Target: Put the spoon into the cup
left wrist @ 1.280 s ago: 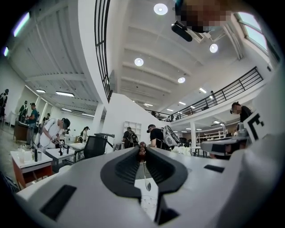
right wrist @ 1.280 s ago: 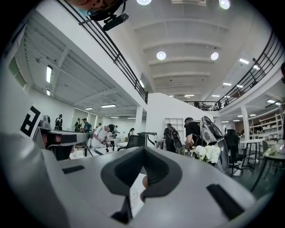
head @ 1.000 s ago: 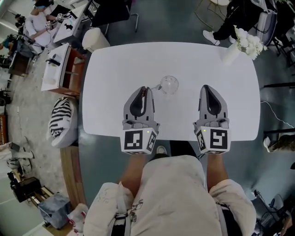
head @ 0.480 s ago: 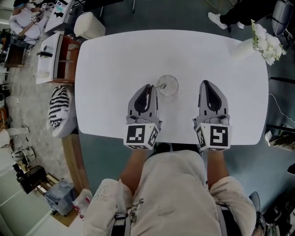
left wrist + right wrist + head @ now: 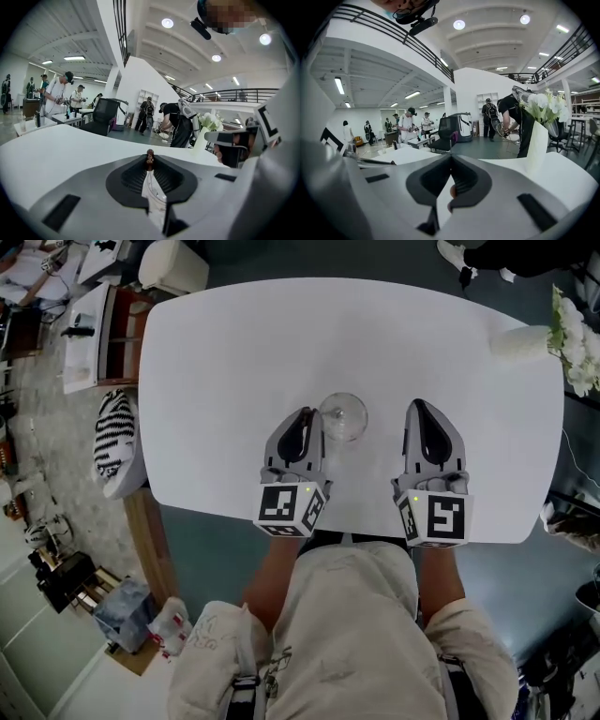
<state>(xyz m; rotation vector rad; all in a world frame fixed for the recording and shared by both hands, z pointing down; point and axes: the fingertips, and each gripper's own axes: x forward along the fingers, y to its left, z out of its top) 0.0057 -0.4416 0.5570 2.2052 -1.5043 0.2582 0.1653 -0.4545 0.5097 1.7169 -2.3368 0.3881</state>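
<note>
A clear glass cup (image 5: 343,416) stands on the white table (image 5: 234,352) near its front edge. My left gripper (image 5: 306,415) lies just left of the cup, its tip almost at the rim. In the left gripper view it (image 5: 150,158) is shut on a thin clear spoon (image 5: 153,186) with a small brown end, which stands up between the jaws. My right gripper (image 5: 417,407) sits to the right of the cup, apart from it. Its jaws (image 5: 451,158) meet at the tip and hold nothing. Neither gripper view shows the cup.
A white vase with white flowers (image 5: 539,336) stands at the table's far right corner, also seen as the vase (image 5: 538,140). Chairs, desks and several people fill the room beyond the table. A striped stool (image 5: 112,442) stands at the left of the table.
Both grippers have come down closer to the table. The left gripper's tip has closed in on the cup's left side. The spoon stays gripped.
</note>
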